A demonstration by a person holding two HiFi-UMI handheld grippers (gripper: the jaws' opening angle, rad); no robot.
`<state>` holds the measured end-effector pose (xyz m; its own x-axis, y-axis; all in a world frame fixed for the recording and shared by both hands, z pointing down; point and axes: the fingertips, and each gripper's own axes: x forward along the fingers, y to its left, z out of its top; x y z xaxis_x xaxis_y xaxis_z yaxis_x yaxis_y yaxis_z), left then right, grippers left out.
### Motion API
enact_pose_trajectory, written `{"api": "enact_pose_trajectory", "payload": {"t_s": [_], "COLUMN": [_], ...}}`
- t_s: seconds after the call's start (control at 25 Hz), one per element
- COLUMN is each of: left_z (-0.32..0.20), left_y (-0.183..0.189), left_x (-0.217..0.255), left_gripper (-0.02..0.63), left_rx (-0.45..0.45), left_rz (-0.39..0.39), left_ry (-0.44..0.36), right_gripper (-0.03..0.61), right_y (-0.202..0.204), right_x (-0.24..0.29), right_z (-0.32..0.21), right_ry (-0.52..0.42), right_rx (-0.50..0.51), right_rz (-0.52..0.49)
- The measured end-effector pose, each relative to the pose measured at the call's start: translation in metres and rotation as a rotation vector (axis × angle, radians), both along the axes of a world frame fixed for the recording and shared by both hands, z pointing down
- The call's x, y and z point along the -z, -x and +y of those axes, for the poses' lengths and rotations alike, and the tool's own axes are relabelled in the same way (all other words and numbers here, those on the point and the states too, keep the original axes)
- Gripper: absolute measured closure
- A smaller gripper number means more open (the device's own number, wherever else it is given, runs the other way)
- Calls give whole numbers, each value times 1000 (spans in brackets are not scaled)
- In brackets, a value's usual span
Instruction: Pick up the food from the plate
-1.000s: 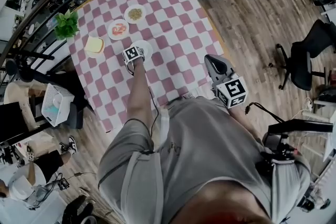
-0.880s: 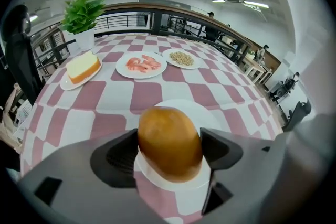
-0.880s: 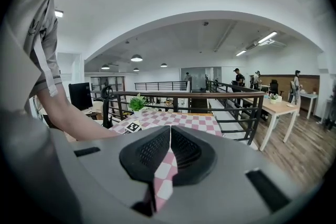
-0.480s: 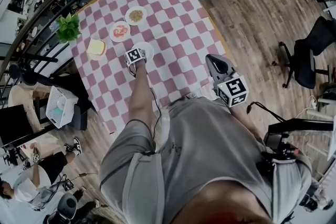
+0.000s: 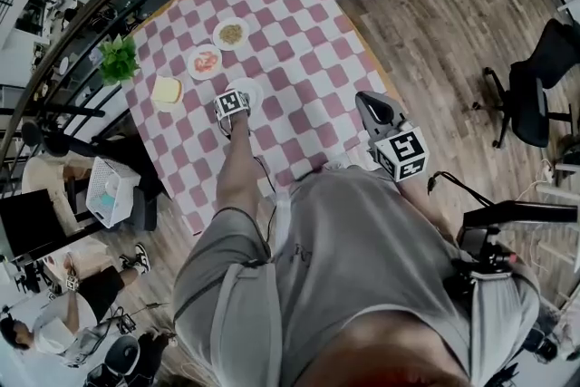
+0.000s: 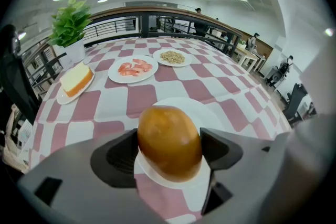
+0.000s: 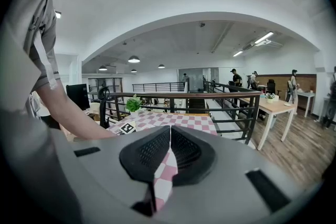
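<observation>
A golden-brown bread roll point(image 6: 169, 141) sits between the jaws of my left gripper point(image 6: 169, 150), and both pads press on its sides. Under it lies a small white plate point(image 6: 181, 107) on the pink-and-white checked table point(image 6: 131, 99). From the head view, the left gripper point(image 5: 231, 104) is at that plate point(image 5: 251, 87) near the table's middle. Off the table's right edge, by the person's waist, my right gripper point(image 5: 366, 102) is shut with nothing in it. Its pads meet in the right gripper view point(image 7: 169, 131).
Beyond the roll's plate stand three more plates: a yellow cake slice point(image 6: 76, 78) at the left, red food point(image 6: 133, 68) and a grainy food point(image 6: 172, 57). A potted plant point(image 6: 69, 21) is at the far left corner. A railing point(image 5: 82, 4) runs behind the table.
The head camera has drifted a little, sliding the table in view. Both grippers keep their places, and the roll stays between the left jaws.
</observation>
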<state>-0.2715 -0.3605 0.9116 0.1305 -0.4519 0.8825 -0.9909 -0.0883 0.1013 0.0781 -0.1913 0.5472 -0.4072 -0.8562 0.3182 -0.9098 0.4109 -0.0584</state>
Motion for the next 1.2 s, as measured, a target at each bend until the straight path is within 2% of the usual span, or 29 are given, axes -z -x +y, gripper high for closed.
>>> {"api": "enact_pose_trajectory", "payload": {"t_s": [0.08,0.24,0.36,0.52,0.72,0.84,1.0,1.08,1.2], "left_z": [3,5,6,3,-1,-1,4,6,8], "left_y": [2,-3,-1,0,-6,-10,-7,-6,-1], "left_x": [-1,8,23,59,120,170,238,257,262], "left_gripper": [235,235,235,235,235,235,235,235,235], "left_rx": [-38,-130,-137,-158,-185,-210,-191,-184,-168], "left_rz": [-42,-38,-35,-44,-30,-28,-22,-19,-18], "left_ry": [12,13,-18,-129,-311,-438,-582,-617,-618], "right_gripper": [563,563,563,563,563,563,563,563,563], "right_y": [-7,-14,-21,-23,-8,8,30,38,48], "right_x": [-1,2,3,1,3,7,7,6,7], "right_z": [1,2,4,1,-8,-11,-13,-13,-13], "right_ry": [4,-2,-3,-3,-21,-33,-41,-39,-43], "right_rx": [-6,-9,-15,-3,46,92,159,183,215], "right_rz": [3,6,6,1,-13,-22,-27,-26,-28]}}
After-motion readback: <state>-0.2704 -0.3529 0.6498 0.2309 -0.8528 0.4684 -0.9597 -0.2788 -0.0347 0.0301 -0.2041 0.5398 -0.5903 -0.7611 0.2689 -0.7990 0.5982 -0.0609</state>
